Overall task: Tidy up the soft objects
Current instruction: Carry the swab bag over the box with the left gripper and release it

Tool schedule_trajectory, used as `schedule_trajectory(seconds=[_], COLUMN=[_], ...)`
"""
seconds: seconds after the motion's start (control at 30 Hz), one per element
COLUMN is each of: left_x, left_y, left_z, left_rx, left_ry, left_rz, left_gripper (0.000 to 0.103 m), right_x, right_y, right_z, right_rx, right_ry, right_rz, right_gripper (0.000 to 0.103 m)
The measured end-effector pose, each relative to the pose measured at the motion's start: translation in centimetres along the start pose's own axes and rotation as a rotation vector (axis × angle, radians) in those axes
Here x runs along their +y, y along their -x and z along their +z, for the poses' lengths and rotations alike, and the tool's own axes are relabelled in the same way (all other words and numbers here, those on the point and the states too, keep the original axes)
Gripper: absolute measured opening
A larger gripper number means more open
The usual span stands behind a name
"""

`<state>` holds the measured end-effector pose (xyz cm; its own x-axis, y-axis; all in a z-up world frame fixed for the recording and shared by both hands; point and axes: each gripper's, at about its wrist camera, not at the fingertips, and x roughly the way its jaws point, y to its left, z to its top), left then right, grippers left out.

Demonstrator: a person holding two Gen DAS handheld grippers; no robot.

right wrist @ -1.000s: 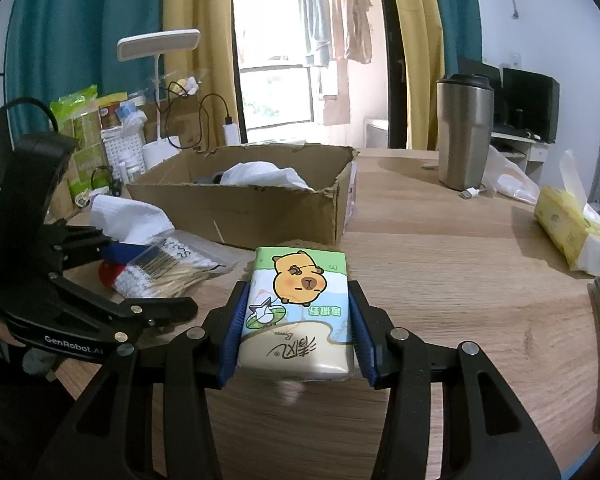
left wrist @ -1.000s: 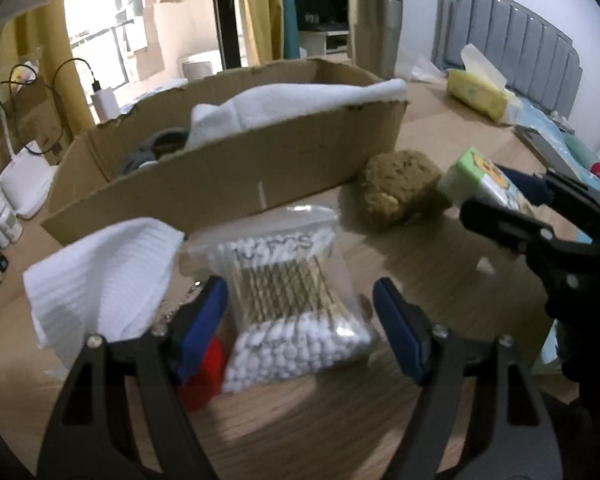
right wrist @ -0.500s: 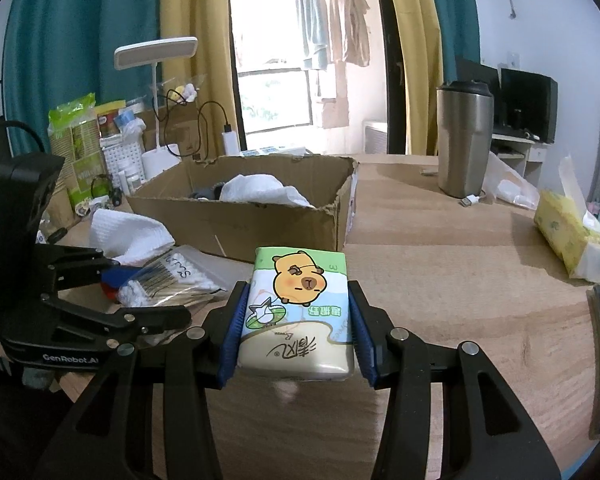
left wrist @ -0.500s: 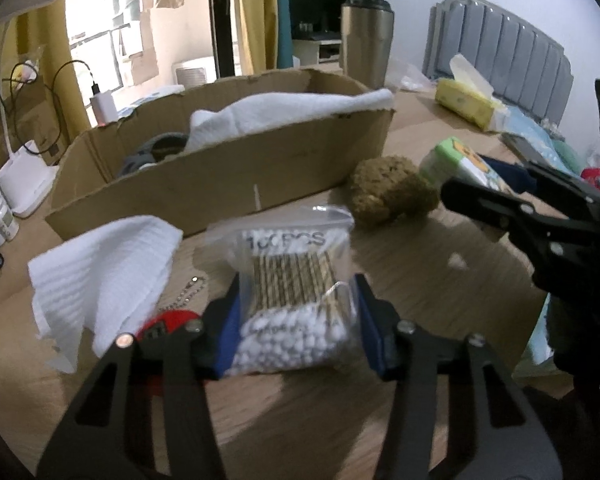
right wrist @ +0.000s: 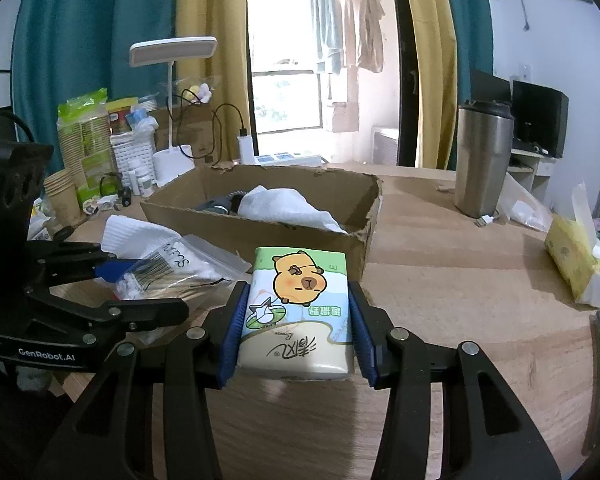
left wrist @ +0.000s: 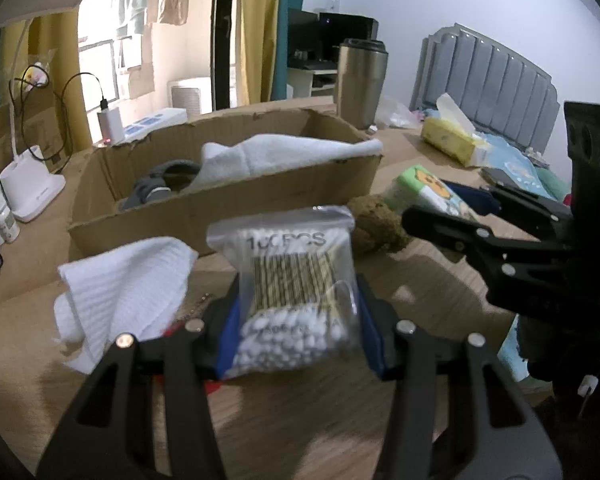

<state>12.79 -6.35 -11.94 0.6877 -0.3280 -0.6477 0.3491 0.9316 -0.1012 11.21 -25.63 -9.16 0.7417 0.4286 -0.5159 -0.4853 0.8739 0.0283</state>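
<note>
Your left gripper (left wrist: 298, 334) is clamped on the bag of cotton swabs (left wrist: 296, 292), its blue pads pressing both sides of the clear pouch, which stands upright between them with the white tips at the bottom. Your right gripper (right wrist: 296, 328) is closed on the tissue pack (right wrist: 298, 312) — the one with the cartoon capybara — pads tight against its two long sides, the pack lying flat and pointing away from you.

Just beside the left gripper, on its left, a white cloth (left wrist: 120, 288) lies crumpled on the tabletop (right wrist: 460, 292), and something red shows under the fingers, too hidden to name. To the right of the swab bag, a brown sponge (left wrist: 376, 224) sits on the wood close to the near wall of the cardboard box (left wrist: 228, 204).

The box stands beyond both grippers, toward the middle of the tabletop — inside it a white towel (left wrist: 292, 152) drapes up to the near wall, with a grey item (left wrist: 160, 184) beside it at the left end.

Farther back, a steel tumbler (right wrist: 482, 160) stands upright past the box's right end, and a yellow tissue packet (right wrist: 580, 256) lies by the right edge. A white desk lamp (right wrist: 172, 108) stands at the far left edge.
</note>
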Motion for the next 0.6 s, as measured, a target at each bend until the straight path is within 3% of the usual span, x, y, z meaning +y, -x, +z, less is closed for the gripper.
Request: schedule_trajectory(seconds=[0.6], left_x=[-0.1], left_y=[2.3], left_z=[1.4], left_rx=[-0.085], left_ry=[0.0], left_rz=[0.0], left_gripper=[0.052], right_x=[-0.2], right_y=[0.9], right_z=[1.3], right_rx=[-0.038], right_ry=[-0.017], right_rz=[0.016], right_gripper=[0.05])
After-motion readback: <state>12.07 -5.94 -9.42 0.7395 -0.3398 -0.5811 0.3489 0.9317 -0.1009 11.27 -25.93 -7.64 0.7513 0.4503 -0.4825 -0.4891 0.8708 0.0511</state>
